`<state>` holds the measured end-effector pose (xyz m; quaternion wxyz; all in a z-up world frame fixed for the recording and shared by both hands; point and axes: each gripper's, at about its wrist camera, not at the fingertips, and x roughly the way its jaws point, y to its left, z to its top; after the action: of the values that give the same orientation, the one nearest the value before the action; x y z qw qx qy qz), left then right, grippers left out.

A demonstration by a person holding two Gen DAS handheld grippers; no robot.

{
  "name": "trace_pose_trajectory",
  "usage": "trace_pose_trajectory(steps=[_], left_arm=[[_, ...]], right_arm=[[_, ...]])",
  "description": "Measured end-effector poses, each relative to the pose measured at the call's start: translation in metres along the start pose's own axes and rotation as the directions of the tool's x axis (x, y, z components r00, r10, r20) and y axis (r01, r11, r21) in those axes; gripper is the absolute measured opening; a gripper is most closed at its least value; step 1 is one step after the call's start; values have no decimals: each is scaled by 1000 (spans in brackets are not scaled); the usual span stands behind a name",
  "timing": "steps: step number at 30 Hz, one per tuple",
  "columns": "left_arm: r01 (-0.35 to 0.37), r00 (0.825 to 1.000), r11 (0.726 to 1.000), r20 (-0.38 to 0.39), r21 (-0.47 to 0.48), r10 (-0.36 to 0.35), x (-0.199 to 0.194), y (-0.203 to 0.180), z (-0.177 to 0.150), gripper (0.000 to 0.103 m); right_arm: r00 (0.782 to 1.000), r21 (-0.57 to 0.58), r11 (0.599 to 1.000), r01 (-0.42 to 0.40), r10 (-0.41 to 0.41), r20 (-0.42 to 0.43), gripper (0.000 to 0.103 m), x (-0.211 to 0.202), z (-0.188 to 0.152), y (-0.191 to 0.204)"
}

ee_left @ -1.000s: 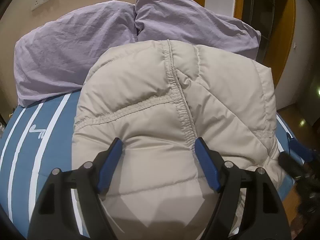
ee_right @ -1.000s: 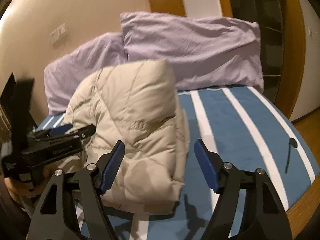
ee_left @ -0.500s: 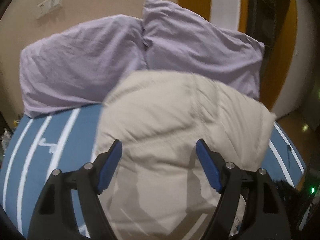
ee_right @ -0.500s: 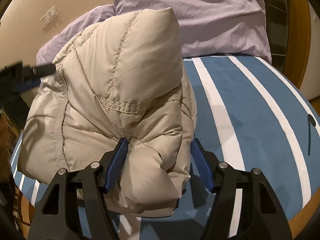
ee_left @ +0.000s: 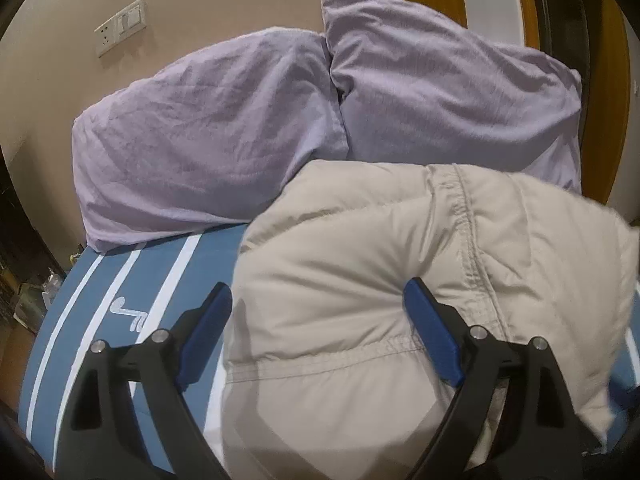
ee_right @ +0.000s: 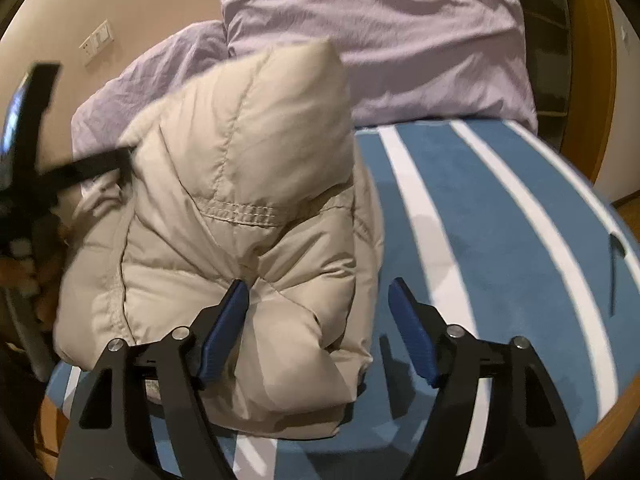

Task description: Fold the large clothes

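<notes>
Settling a folded jacket [ee_left: 360, 280] on the bed [ee_right: 500, 240], both tongs, left [ee_left: 318, 330] and right [ee_right: 316, 326], just widened, are best lifted clear without snagging the padding bulging between them.

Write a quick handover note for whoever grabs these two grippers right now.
Left gripper: open, has just been opening, beige puffer jacket bulging between its fingers, not pinched.
Right gripper: open over the jacket's near right corner, not clamped.
Jacket: folded into a thick bundle on the striped blue bed, in front of two lilac pillows.
Left: check whether it holds, tidy or press it flat.
</notes>
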<state>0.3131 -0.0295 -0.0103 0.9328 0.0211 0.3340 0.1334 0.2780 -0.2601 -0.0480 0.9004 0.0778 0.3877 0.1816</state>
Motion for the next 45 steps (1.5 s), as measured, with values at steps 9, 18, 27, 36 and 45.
trace_pose_trajectory(steps=[9,18,27,36,45], left_arm=[[9,1000,1000,0,-2,-9,16,-5,-10,89],[39,999,999,-3,-22,-39,23,0,-12,89],[53,999,998,-11,-28,-53,27,2,-11,90],[82,997,996,4,-43,-82,23,4,-11,91],[87,996,995,9,-38,-87,22,0,-8,93]], right_arm=[[997,2,1000,8,-8,80,80,-20,51,6],[991,-14,1000,5,-3,130,81,8,110,43],[969,24,997,70,-74,236,68,27,142,51],[982,1,984,177,-176,67,63,93,132,40],[980,12,981,196,-195,-49,63,133,118,26]])
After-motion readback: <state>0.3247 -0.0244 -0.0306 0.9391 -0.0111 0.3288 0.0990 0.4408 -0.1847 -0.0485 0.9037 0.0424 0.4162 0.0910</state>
